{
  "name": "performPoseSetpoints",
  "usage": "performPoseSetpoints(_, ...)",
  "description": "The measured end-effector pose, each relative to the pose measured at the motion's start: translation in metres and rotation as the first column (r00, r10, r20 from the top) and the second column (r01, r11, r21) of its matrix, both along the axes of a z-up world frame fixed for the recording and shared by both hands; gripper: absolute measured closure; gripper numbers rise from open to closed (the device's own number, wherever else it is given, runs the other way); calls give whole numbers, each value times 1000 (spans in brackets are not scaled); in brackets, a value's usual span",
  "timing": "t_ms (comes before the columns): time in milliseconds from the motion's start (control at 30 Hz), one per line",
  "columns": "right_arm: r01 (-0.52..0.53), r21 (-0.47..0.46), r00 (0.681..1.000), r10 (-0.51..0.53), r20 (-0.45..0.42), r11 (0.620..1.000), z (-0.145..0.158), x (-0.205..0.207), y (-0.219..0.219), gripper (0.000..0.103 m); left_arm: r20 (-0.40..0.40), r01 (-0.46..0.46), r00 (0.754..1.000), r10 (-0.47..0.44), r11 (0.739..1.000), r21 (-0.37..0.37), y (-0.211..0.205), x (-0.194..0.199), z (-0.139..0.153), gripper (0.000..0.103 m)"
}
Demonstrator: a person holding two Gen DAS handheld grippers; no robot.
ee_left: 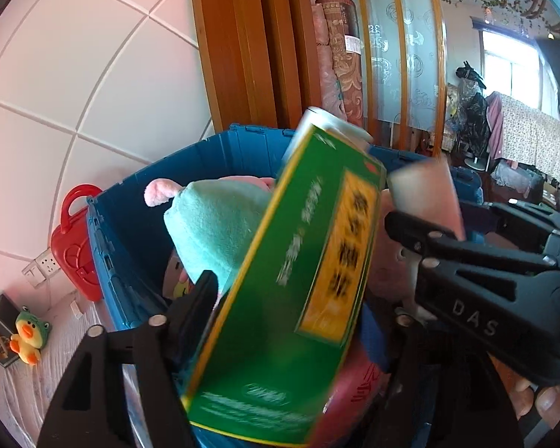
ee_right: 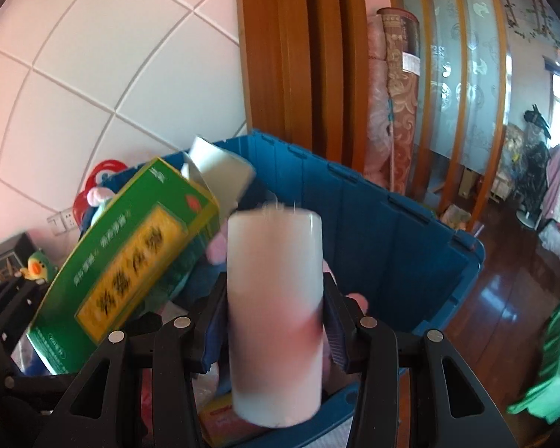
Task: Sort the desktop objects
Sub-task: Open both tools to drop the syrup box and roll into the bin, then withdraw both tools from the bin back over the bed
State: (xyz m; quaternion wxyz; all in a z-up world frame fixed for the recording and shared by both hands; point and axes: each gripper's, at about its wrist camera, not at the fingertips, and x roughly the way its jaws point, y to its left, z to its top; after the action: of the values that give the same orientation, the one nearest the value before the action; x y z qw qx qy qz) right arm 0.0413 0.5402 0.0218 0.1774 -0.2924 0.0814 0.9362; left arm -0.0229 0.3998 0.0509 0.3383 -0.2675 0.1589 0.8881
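A green and yellow box (ee_left: 298, 283) sits tilted in my left gripper (ee_left: 302, 321), which is shut on it above the blue crate (ee_left: 212, 153). The box also shows in the right wrist view (ee_right: 130, 257) at the left. My right gripper (ee_right: 276, 321) is shut on a white cylinder with a pink patch (ee_right: 276, 321), held upright over the blue crate (ee_right: 373, 216). The right gripper's finger (ee_left: 466, 261) and the cylinder (ee_left: 425, 194) show at the right of the left wrist view. The crate holds a teal and pink plush toy (ee_left: 212, 224) and other items.
A red toy case (ee_left: 76, 242) leans on the tiled wall left of the crate. A yellow duck plush (ee_left: 28, 336) sits on the white cloth at the left. A wooden door frame (ee_left: 250, 44) and rolled fabric (ee_left: 339, 52) stand behind the crate. Wooden floor (ee_right: 504, 298) lies to the right.
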Motion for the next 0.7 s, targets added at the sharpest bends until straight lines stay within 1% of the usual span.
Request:
performPoseSetpoints(33,1,1,1000,-1,10,1000,-2,0,0,57,-4,-3,1000,3,1000,0,0,-1,0,25)
performPoseSetpoints(67,2,1,1000,-2,13,1000,-3,0,0,56,-9,-4,1000,4,1000,-2,-1,-1,0,25)
performPoseSetpoints(200,17,17,1000,-17,11,1000,2,6,-1,44,0,-4,1000,4,1000,6,-7,0,0,24)
performPoseSetpoints(267,24,23,1000,-24,2,999,5,11,-3,37,1,-4,1000,4,1000,12,-12,2,0,24)
performPoseSetpoints(333,33,33,999,-33,-14,999,10,18,-7,17,-3,-6,1000,6,1000,20,-18,5,2,23)
performPoseSetpoints(400,35,47,999,-34,-33,998,17,23,-14,10,-5,-7,1000,7,999,32,-26,7,4,22)
performPoseSetpoints(467,27,63,998,-23,-59,998,25,28,-22,7,-9,-19,1000,19,999,47,-37,9,7,21)
performPoseSetpoints(533,22,78,996,-15,-87,997,35,32,-32,0,-19,-36,999,37,998,60,-51,9,10,21)
performPoseSetpoints(600,6,95,994,5,-110,995,43,32,-46,0,-26,-57,998,59,996,72,-67,8,13,20)
performPoseSetpoints(667,-28,105,991,42,-129,994,49,29,-65,0,-31,-94,995,97,992,82,-86,4,15,17)
performPoseSetpoints(700,-44,111,989,59,-135,993,52,26,-75,0,-34,-115,992,118,990,84,-95,2,15,14)
